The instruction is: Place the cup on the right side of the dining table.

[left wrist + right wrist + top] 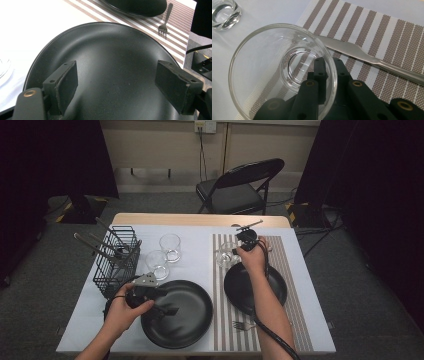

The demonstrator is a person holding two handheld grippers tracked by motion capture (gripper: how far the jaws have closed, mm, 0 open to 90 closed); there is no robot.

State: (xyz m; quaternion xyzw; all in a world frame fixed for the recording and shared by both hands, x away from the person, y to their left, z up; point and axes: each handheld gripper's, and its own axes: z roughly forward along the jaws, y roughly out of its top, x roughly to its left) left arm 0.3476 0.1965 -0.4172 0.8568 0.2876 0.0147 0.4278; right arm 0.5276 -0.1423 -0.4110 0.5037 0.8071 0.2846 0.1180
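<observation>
My right gripper (329,61) is shut on the rim of a clear glass (262,62), one jaw inside the bowl and one outside. In the high view this glass (226,255) stands at the left edge of the striped placemat (295,270), with the right gripper (238,251) at its right side. A table knife (367,56) lies on the mat just beyond the glass. My left gripper (117,75) hangs open over a large black plate (112,47), nothing between its jaws. That plate (192,320) sits at the front of the table, the left gripper (169,309) above its left half.
A smaller black plate (277,285) lies on the placemat, a fork (243,324) beside its front edge. Two more glasses (170,247) (157,264) stand on the white cloth. A black wire basket (117,260) with utensils is at the left. A folding chair (240,187) stands behind the table.
</observation>
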